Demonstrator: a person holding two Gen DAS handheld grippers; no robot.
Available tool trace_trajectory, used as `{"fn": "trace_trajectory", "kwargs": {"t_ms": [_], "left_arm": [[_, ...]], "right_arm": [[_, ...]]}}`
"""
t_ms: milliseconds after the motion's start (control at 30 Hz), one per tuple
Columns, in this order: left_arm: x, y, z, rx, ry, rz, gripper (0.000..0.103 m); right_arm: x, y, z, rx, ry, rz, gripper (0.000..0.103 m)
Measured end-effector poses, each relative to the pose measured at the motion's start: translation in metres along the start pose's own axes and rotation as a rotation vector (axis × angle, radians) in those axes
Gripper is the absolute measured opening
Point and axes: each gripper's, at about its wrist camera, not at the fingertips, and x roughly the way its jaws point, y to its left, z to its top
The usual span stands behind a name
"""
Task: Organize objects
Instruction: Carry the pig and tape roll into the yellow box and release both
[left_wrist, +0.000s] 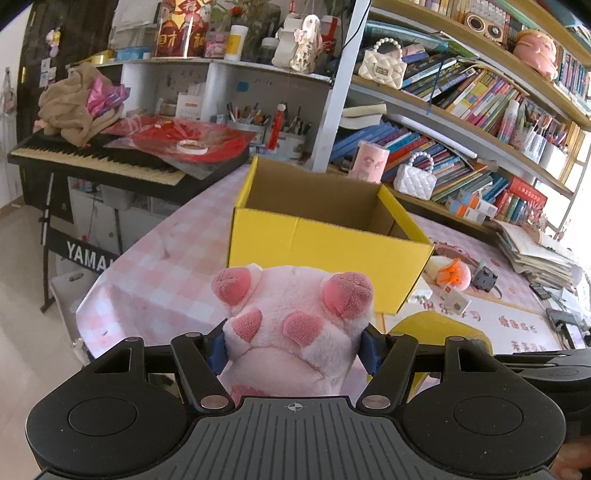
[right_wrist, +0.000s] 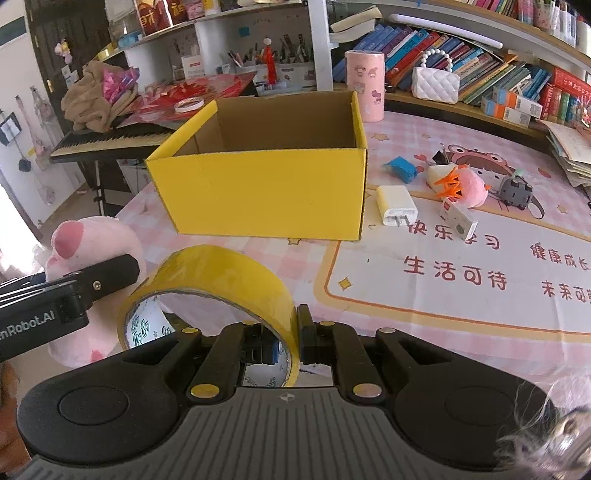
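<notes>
My left gripper (left_wrist: 295, 350) is shut on a pink plush paw toy (left_wrist: 295, 325), held above the table in front of the open yellow cardboard box (left_wrist: 325, 251). The plush also shows at the left of the right wrist view (right_wrist: 92, 243). My right gripper (right_wrist: 286, 339) is shut on the rim of a yellow tape roll (right_wrist: 218, 280), held upright, near side of the yellow box (right_wrist: 266, 188). The box looks empty inside. The tape roll shows at the lower right of the left wrist view (left_wrist: 439, 328).
On the pink checked table (right_wrist: 443, 295), right of the box, lie a white charger (right_wrist: 395, 210), a blue object (right_wrist: 400, 168), a pink-and-white plush (right_wrist: 461, 184), a small white box (right_wrist: 458, 218) and a grey toy suitcase (right_wrist: 515, 192). A keyboard (left_wrist: 96, 158) and bookshelves (left_wrist: 480, 110) stand behind.
</notes>
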Motion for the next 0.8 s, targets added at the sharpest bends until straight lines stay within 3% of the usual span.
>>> {"fn": "trace_trajectory", "kwargs": {"t_ms": [167,533,800], "left_arm": [[0.008,-0.006,0.021,0.032,-0.039,-0.014,0.066],[0.048,-0.028,0.09,0.086,-0.159,-0.015,0.066],[0.103,-0.038,0.107,0.109,-0.115,0.045,0.066]], "right_arm": [[0.004,-0.002,0.017,-0.002,-0.032,-0.003,0.009],[0.023,-0.019,0.109,0.011,-0.259,-0.022,0.009],[0.08,-0.035,0.154,-0.038,-0.237,-0.028,0.009]]}}
